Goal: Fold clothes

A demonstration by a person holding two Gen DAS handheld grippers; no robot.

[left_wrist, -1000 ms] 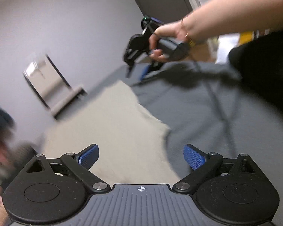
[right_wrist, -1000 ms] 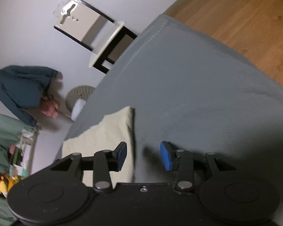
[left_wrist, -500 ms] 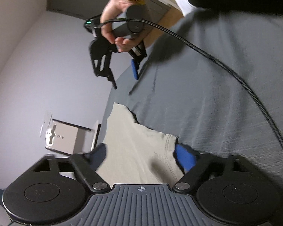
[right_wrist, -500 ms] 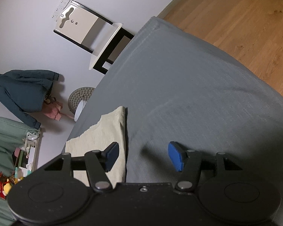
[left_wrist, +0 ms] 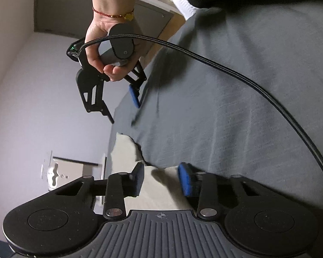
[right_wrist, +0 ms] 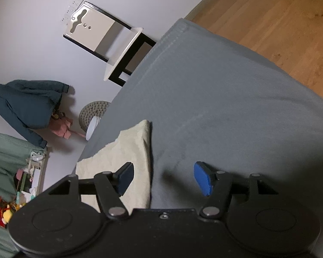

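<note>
A limp, light cream garment [right_wrist: 127, 161] lies flat on the grey bedspread [right_wrist: 226, 107], best pinched at a hem corner, as left tongs [left_wrist: 159, 179] and right tongs [right_wrist: 162, 177] hover open

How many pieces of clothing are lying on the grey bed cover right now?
1: a cream garment lying flat near the edge of the bed cover, under the left gripper. The gripper bodies block the near part of the bed, so another could be hidden.
</note>
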